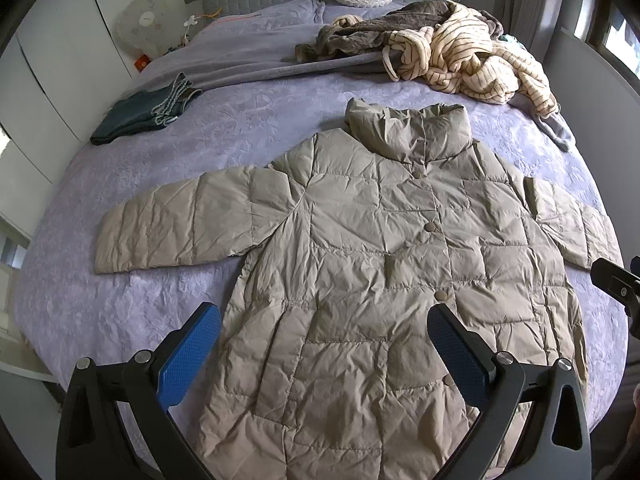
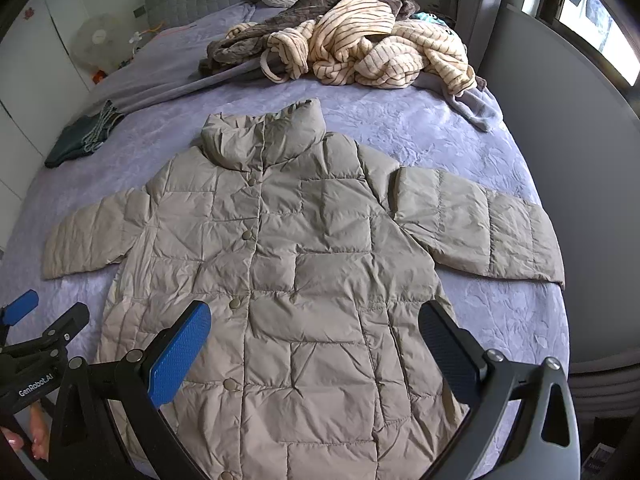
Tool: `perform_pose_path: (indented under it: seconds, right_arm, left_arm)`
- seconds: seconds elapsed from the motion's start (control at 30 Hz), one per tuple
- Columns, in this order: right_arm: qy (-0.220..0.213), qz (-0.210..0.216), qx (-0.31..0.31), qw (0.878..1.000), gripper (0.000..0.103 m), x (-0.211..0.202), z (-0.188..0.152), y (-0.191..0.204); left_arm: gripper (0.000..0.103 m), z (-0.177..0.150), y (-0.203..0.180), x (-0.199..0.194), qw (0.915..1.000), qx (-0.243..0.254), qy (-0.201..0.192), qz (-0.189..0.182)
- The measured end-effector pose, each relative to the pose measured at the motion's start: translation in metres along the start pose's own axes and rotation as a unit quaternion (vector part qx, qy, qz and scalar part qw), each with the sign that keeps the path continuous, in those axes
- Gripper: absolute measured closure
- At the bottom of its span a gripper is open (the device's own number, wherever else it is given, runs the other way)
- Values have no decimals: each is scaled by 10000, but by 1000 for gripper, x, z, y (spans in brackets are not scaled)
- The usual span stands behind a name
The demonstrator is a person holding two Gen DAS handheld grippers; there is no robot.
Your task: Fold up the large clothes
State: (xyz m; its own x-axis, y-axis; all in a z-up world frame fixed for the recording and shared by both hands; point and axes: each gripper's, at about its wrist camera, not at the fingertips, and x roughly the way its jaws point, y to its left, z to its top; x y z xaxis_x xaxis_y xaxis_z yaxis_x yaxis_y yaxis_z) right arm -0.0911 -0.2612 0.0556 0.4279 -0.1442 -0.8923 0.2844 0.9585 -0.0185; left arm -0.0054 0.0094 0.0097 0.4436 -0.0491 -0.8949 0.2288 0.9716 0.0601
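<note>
A quilted beige puffer coat [image 1: 360,260] lies flat, sleeves outspread, on the embossed lilac bedspread [image 1: 120,300]; left tool [image 1: 324,328] and right tool [image 2: 316,324] hover spread, empty.

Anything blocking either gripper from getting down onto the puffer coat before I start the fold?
Nothing visible. The beige puffer coat lies flat on the bed, directly below the open left gripper and open right gripper. The clothes pile and folded jeans sit well clear.
</note>
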Motion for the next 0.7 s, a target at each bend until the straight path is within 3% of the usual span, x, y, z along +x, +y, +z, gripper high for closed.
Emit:
perform_pose_path:
  seconds: [0.7]
  right_arm:
    - [-24, 8, -10, 10000, 0, -1, 1, 0]
  left_arm:
    - [0, 0, 0, 2, 10000, -5, 11, 9]
